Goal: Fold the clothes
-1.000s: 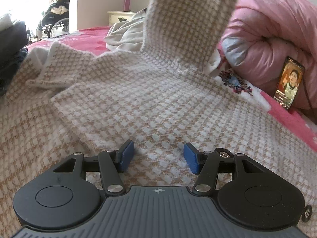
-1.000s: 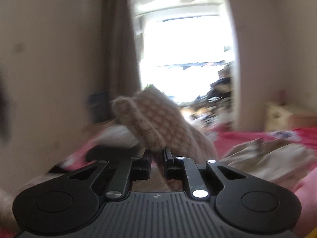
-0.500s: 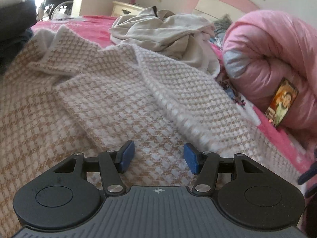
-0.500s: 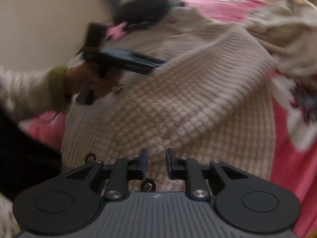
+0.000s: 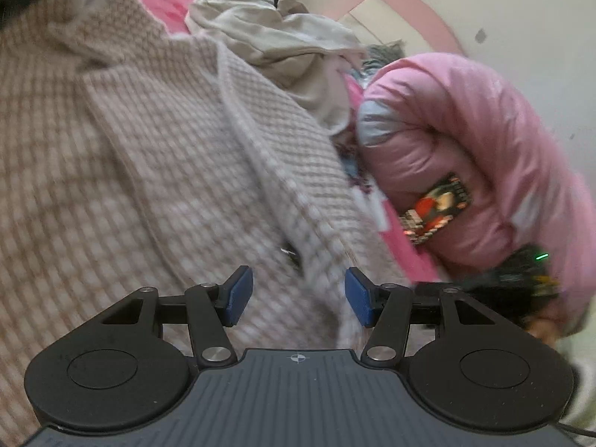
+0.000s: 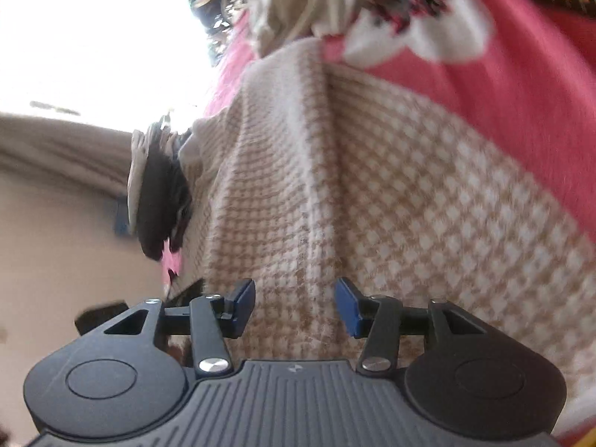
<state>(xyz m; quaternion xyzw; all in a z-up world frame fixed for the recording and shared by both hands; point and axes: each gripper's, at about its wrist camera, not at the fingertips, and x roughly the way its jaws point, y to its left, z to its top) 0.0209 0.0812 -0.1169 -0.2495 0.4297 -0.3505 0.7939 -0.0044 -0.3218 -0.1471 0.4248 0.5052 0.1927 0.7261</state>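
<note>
Beige-and-white knit, the sweater (image 5: 156, 171) lies spread on the pink bed (image 6: 521, 119), one sleeve laid across its body. The left tongs (image 5: 294, 296) hover spread and empty; the right tongs (image 6: 296, 307) are opening, nothing pinched. Next likely calls for gripping the near hem.

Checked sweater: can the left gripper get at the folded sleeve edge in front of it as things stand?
Probably yes. The left gripper is open, right over the checked sweater, and the sleeve edge runs toward it with nothing on top. The right gripper sits close beside it.
</note>
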